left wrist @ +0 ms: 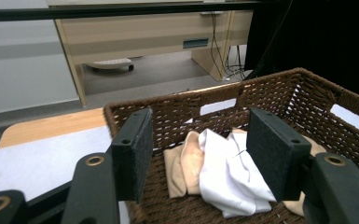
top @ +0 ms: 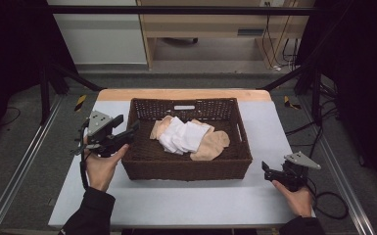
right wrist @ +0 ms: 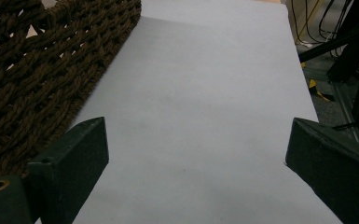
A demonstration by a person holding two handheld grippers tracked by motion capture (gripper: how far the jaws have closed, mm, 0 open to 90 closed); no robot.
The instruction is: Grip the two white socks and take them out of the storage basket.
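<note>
The left gripper (top: 127,133) is held at the left rim of the wicker basket (top: 186,169), jaws spread wide and aimed inward over the edge, presumably so the clothes can be reached w/o the wall being bumped. In the left gripper view the white cloth (left wrist: 228,179) is framed between the pads but not touched; nothing is pinched yet.

The right gripper (top: 270,171) is kept low on the grey table cover (top: 176,200), near the basket's near-right corner, jaws also spread and empty; it's probably parked out of the way.

Basket contents: a crumpled white cloth approx. mid-basket, laid over beige garments (top: 211,145) that stick out at its left and near-right sides. The pile is seen toward the far half; the rest of the basket floor is bare weave.
</note>
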